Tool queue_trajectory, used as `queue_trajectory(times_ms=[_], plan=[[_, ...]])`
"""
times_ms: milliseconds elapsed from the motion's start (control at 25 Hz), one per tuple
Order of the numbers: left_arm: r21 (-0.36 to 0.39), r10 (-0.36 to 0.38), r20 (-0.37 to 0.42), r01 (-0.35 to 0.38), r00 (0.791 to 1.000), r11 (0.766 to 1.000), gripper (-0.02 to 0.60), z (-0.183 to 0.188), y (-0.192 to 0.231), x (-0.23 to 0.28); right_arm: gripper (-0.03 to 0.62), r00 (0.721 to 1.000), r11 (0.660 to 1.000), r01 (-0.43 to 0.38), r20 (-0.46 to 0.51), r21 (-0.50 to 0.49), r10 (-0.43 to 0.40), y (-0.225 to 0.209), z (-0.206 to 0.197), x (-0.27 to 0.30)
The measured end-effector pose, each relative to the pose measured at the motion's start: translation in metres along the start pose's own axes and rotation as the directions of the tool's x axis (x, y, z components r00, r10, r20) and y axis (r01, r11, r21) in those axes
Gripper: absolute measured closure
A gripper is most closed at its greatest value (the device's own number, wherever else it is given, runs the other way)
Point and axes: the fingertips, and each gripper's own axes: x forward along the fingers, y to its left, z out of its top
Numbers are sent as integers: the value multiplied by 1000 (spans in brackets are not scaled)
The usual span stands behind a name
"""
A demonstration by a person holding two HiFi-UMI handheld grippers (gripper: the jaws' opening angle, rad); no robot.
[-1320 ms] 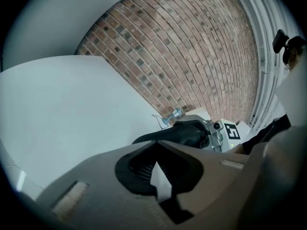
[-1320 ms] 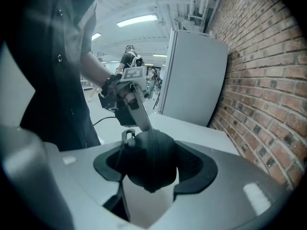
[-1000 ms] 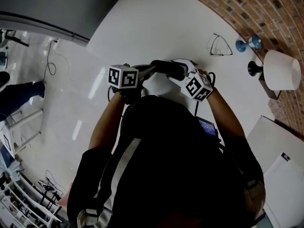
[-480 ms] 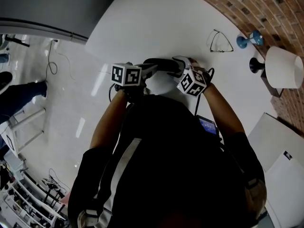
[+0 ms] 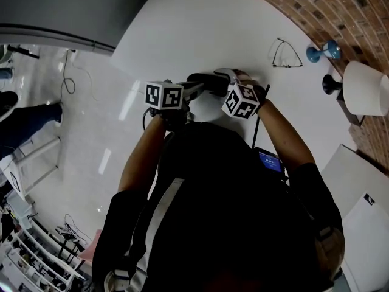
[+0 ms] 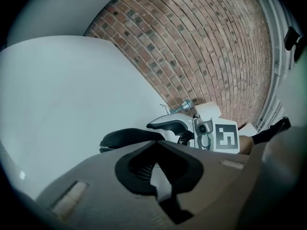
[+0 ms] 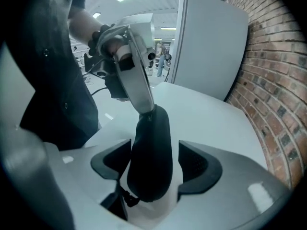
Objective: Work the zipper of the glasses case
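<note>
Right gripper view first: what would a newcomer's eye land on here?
The black glasses case on the white table stands out, straddled by the right gripper, whose jaws have just been opening and stand apart on either side of it. The left gripper, shut, meets the case's far end. Beyond them, a pair of spectacles lies near the brick wall.

White round bench (image 5: 200, 29) under right claw (image 5: 220, 84); brick wall (image 5: 340, 11) beyond & to its right, w/ white lamp (image 5: 364, 90). Glossy white floor (image 5: 79, 145) well to its left.
</note>
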Motion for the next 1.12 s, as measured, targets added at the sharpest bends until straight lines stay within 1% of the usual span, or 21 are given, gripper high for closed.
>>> queue_trajectory(times_ms=[120, 200, 240, 280, 320, 480, 680, 800, 960, 1120], plan=[[-32, -9, 17, 9, 1000, 999, 572, 0, 2, 1, 289, 999, 999, -28, -29, -27, 27, 5, 3, 11], [-51, -16, 28, 17, 999, 999, 572, 1, 3, 0, 289, 998, 998, -33, -61, -59, 30, 8, 3, 18], [-54, -17, 29, 18, 999, 998, 572, 1, 4, -1, 294, 997, 997, -33, -75, -73, 27, 9, 3, 20], [-54, -15, 27, 16, 1000, 998, 572, 0, 5, -2, 320, 996, 996, -34, -85, -83, 27, 9, 2, 22], [-52, -11, 25, 12, 1000, 999, 572, 0, 7, -3, 322, 995, 995, -37, -91, -89, 29, 9, 2, 24], [-53, -4, 31, 6, 999, 999, 572, 0, 14, -6, 329, 995, 995, -57, -82, -83, 50, 7, 3, 23], [-49, 25, 42, -23, 999, 999, 572, 3, 25, -18, 332, 996, 996, -52, -80, -69, 47, 3, 1, 18], [-30, 42, 27, -41, 999, 999, 572, 3, 31, -22, 332, 995, 996, -51, -89, -73, 45, 1, -2, 18], [40, 95, -4, -95, 995, 995, 572, 2, 39, -25, 331, 995, 997, -51, -92, -54, 46, 1, -7, 18], [73, 135, -25, -133, 991, 988, 572, 1, 48, -30, 330, 995, 998, -50, -90, -46, 46, 0, -7, 17]])
